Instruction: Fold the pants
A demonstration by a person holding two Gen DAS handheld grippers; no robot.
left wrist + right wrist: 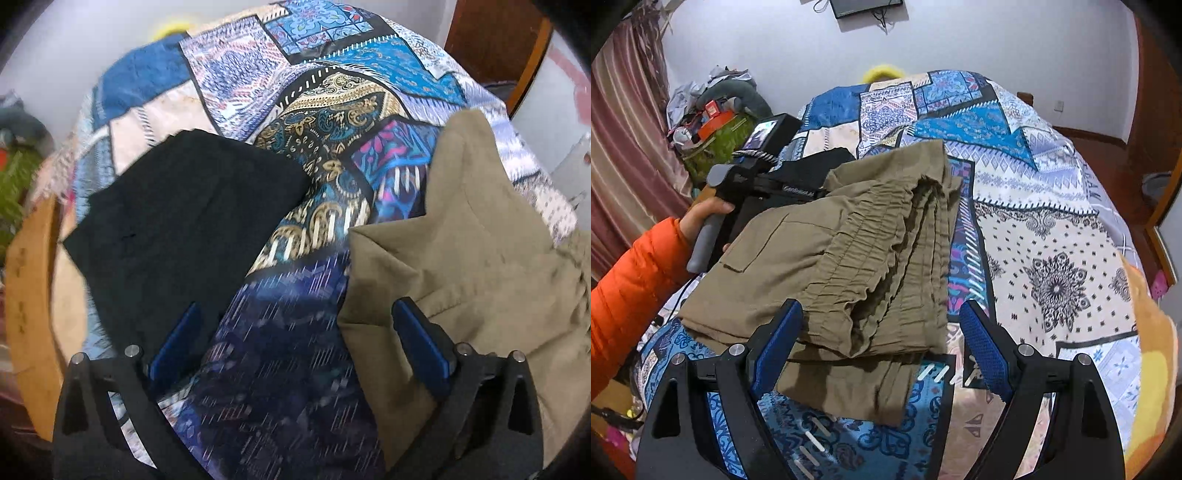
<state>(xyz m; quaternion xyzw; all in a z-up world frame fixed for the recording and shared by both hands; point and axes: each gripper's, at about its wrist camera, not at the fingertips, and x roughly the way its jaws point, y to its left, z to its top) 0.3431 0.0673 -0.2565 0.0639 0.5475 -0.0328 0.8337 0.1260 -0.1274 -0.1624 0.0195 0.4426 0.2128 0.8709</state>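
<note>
folded khaki pants (857,258) on patchwork bedspread (1052,258), left gripper (295,339) and right gripper (882,343) both released

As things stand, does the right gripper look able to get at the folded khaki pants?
Probably yes: the right gripper is open, with the khaki pants' near edge lying between its fingers on the bedspread, nothing in between.

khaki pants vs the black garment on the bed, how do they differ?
Colour: khaki pants are olive-tan; black garment is plain black. Surface: the khaki pants show a gathered waistband and stacked, uneven layers; the black garment lies as a flat, smooth rectangle. Both rest folded on the patterned bedspread, with neither held.
</note>
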